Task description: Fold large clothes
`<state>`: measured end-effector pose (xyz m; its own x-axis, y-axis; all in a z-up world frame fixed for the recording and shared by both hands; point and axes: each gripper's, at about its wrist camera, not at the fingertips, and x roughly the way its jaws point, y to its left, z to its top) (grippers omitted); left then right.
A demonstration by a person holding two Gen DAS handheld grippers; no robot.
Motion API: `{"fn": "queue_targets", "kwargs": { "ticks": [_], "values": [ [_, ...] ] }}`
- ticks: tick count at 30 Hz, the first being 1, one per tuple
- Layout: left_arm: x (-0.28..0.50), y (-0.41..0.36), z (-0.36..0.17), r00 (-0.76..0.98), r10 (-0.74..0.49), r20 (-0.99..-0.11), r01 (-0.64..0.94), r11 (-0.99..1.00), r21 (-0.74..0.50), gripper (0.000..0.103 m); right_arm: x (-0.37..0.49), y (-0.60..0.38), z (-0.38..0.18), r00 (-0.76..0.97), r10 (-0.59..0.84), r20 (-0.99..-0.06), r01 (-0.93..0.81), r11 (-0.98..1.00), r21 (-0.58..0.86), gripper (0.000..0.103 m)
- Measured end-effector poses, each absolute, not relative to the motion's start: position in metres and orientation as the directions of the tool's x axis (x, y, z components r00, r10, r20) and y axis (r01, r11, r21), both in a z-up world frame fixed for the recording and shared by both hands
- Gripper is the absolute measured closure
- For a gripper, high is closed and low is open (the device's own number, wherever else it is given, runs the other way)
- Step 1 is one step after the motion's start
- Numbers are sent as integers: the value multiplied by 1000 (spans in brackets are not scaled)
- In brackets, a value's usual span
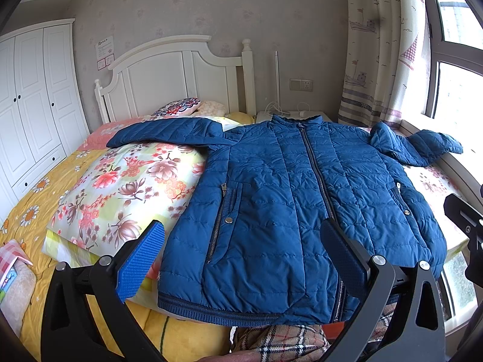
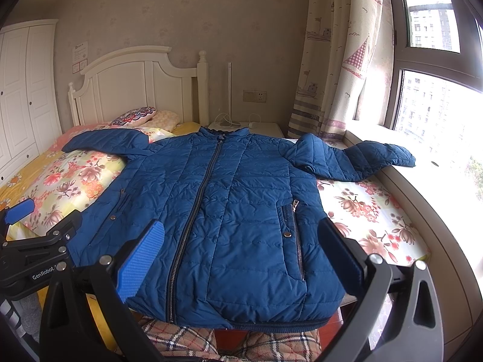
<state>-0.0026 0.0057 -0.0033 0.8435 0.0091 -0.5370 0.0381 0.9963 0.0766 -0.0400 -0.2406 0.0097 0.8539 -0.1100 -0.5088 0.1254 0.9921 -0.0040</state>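
Blue quilted jacket [image 1: 280, 199] is laid face up on the bed [image 1: 45, 211], zipped, collar toward the headboard [image 1: 169, 72], hem at the near edge. I read that as the staging pose for folding: flat and centred, nothing folded yet.

Left gripper [image 1: 241, 259] and right gripper [image 2: 238, 256] both hover over the hem end, jaws spread wide, gripping nothing. Left sits over the jacket's left half, right over the zipper and right pocket.

Sleeves are out to the sides. The left one lies on the floral quilt [image 1: 126, 187]; the right one is kinked at the elbow, cuff end resting on the window sill [image 2: 452, 187]. That one probably needs pulling in first.

Shell is thin, slick, puffy fabric with stitched channels, ribbed knit hem, metal zippers and snaps. Expect it to slip and spring back. Textured blue pads [image 2: 139, 259] should help.
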Motion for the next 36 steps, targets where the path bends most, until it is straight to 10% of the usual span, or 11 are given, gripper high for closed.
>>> {"fn": "queue_targets", "kwargs": {
  "ticks": [19,36],
  "values": [
    [13,-5,-8,833,5,-554,54,995,89,4,-33,-239,0,842,-108,-529,121,993,-9,2],
    [202,-71,-73,656,-33,-754,176,978,110,4,100,-376,-55,721,-104,-685,288,944,161,2]
  ]
}}
